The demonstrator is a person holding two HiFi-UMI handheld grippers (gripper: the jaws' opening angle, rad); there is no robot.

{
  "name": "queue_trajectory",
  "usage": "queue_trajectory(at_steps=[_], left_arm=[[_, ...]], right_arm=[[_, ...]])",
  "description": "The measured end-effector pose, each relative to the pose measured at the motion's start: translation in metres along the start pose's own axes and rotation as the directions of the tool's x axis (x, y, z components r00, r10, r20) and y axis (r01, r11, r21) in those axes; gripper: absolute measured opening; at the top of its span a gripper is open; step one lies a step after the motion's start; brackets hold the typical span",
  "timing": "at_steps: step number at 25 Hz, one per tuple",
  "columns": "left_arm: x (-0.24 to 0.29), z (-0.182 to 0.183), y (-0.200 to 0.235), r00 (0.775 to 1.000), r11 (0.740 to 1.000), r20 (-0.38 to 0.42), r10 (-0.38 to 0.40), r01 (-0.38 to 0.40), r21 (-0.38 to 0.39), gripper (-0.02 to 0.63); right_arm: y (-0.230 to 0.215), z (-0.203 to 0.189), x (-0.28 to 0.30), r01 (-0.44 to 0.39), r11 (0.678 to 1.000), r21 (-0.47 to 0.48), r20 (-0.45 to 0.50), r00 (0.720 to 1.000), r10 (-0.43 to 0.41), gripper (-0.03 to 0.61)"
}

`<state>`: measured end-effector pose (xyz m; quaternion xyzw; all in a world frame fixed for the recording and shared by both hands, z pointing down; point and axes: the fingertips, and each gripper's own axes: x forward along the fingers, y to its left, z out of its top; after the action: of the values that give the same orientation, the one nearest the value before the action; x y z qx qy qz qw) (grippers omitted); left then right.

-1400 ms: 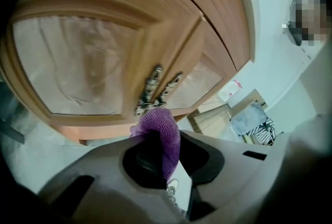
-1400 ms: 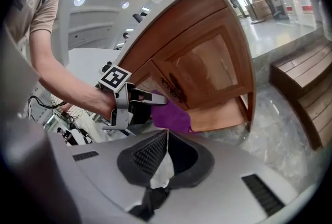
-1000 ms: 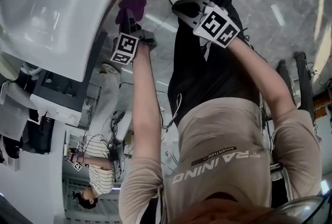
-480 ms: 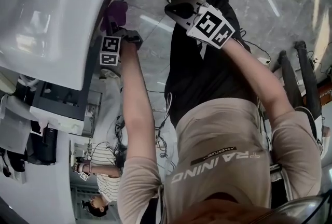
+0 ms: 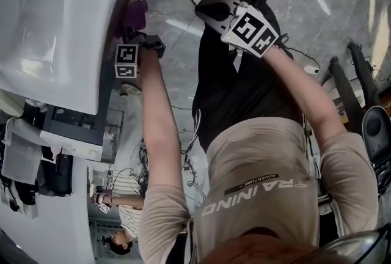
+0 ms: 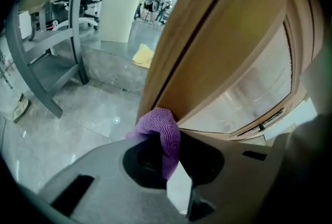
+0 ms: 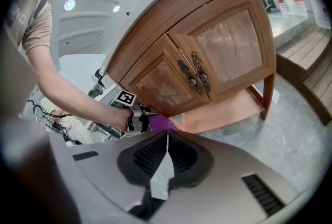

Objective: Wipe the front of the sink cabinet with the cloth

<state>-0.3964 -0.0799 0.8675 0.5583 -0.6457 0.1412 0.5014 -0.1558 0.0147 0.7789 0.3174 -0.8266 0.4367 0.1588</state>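
At the sink cabinet: my left gripper has its jaws clamped on the purple cloth. The cloth's bunched top touches the wooden front low down, at the bottom rail beneath one of the two glazed doors. The right gripper view shows the cloth as a purple patch just beyond the left gripper, against the cabinet's lower edge and above the grey floor. My right gripper hangs well apart from the cabinet, its jaws pressed together with nothing between them, pointed toward the doors. In the head view, the white sink sits over the cabinet, with the person's left arm stretched out toward its front.
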Motion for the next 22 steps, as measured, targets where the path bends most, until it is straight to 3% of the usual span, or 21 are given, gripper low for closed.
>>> queue_trajectory(at_steps=[11, 18, 22], left_arm=[[0.025, -0.01, -0.071, 0.996, 0.993, 0.007, -0.083, 0.083, 0.079, 0.038], [0.038, -0.024, -0.134, 0.986, 0.971, -0.011, -0.169, 0.169, 0.17, 0.038], [0.048, -0.034, -0.178, 0.975, 0.945, -0.04, -0.218, 0.221, 0.242, 0.038]], right_arm=[[-0.045, -0.003, -0.035, 0.017, 1.0, 0.018, 0.015, 1.0, -0.018, 0.014], [-0.072, -0.002, -0.058, 0.016, 0.999, 0.049, 0.045, 0.999, -0.018, 0.014], [-0.09, 0.0, -0.076, 0.025, 0.997, 0.071, 0.066, 0.997, -0.029, 0.014]])
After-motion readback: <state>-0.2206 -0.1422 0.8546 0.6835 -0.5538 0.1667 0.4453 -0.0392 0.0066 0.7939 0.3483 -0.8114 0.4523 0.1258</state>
